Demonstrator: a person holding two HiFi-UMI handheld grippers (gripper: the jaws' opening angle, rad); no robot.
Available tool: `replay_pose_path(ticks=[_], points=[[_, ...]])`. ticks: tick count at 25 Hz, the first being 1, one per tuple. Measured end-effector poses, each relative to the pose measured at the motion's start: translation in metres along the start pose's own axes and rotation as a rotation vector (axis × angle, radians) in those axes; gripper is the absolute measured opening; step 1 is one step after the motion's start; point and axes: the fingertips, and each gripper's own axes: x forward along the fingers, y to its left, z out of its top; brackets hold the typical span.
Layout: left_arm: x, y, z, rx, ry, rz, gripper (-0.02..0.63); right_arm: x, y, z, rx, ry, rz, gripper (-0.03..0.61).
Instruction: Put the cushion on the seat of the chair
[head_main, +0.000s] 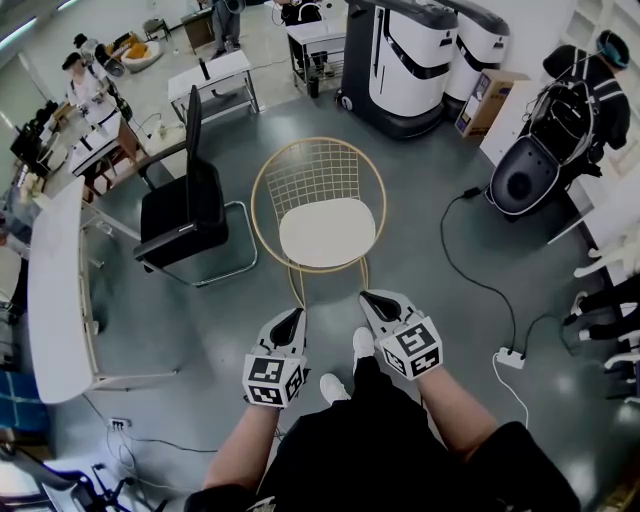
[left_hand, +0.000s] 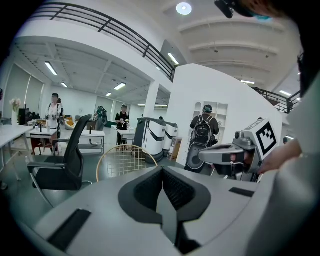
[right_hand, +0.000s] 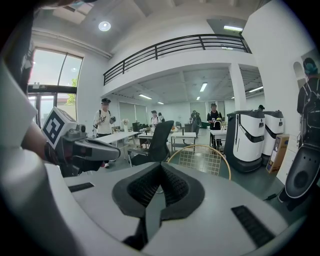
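Note:
A gold wire chair (head_main: 318, 165) stands on the grey floor straight ahead, and a round white cushion (head_main: 327, 232) lies flat on its seat. My left gripper (head_main: 292, 318) and right gripper (head_main: 372, 298) hover side by side just short of the chair's front edge, both shut with nothing between the jaws. In the left gripper view the chair's wire back (left_hand: 125, 160) rises beyond my left gripper (left_hand: 162, 172), and the right gripper (left_hand: 210, 156) shows at the right. The right gripper view has the chair (right_hand: 200, 157) past my right gripper (right_hand: 161, 170); the cushion is hidden there.
A black office chair (head_main: 185, 215) stands left of the gold chair. A long white table (head_main: 55, 300) runs along the left. Tall white machines (head_main: 410, 60) stand behind. A black cable leads to a power strip (head_main: 510, 357) on the floor at the right. Several people stand further off.

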Motion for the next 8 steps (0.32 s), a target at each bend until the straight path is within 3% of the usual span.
replay_pose_path(ticks=[8], points=[[0.0018,0.0025,0.0018,0.004,0.002,-0.001,0.017,0.0046,-0.0014,0.0034,0.002,-0.003,-0.001,0.011]])
